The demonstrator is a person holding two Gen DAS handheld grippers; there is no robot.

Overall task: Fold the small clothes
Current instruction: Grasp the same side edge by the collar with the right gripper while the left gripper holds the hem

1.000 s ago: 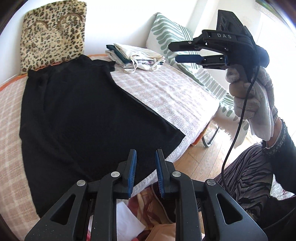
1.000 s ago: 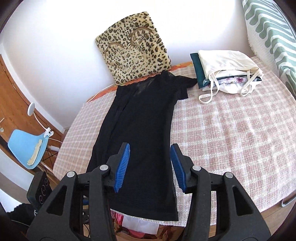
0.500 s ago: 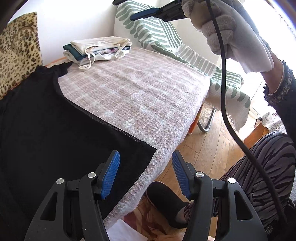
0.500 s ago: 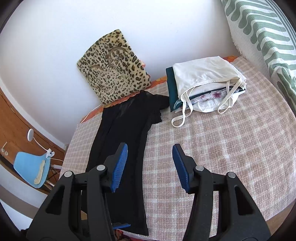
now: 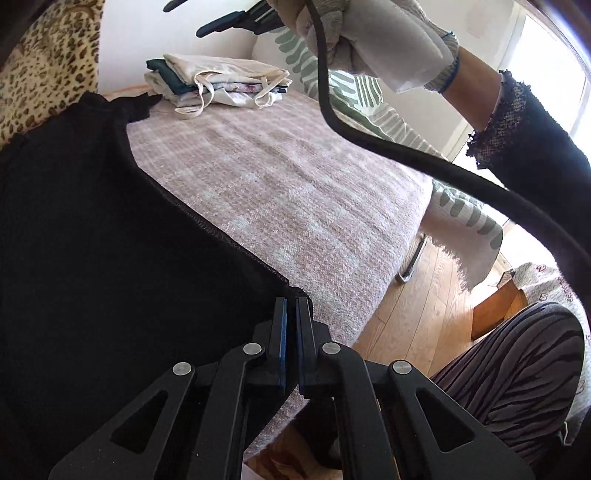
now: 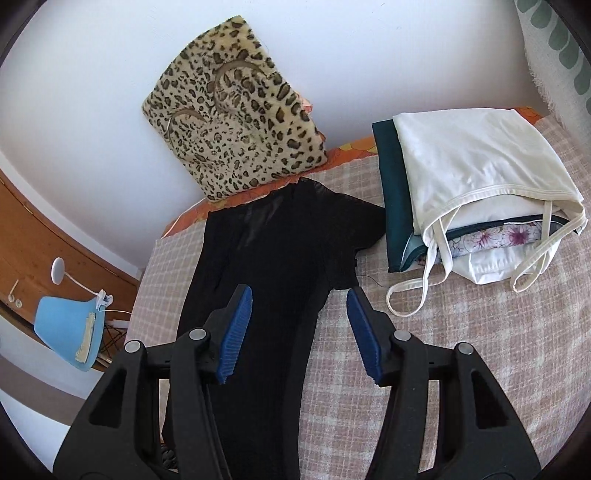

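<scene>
A long black garment [image 5: 110, 258] lies flat on the pink checked bed cover [image 5: 295, 192]. It also shows in the right wrist view [image 6: 273, 266], with its short sleeve toward the folded pile. My left gripper [image 5: 291, 306] is shut on the garment's near hem corner at the bed's front edge. My right gripper [image 6: 299, 306] is open and empty, held in the air above the garment's upper part. It also shows at the top of the left wrist view [image 5: 229, 18], held by a gloved hand.
A pile of folded clothes [image 6: 476, 195] [image 5: 218, 81] lies at the back right of the bed. A leopard cushion [image 6: 236, 125] leans on the wall. A green striped pillow [image 5: 369, 118] lies at the right. A black cable [image 5: 406, 155] hangs across. A blue chair [image 6: 70, 328] stands on the left.
My left gripper moved down to the garment's hem corner and shut on it. My right gripper moved forward toward the far end of the bed, still open.
</scene>
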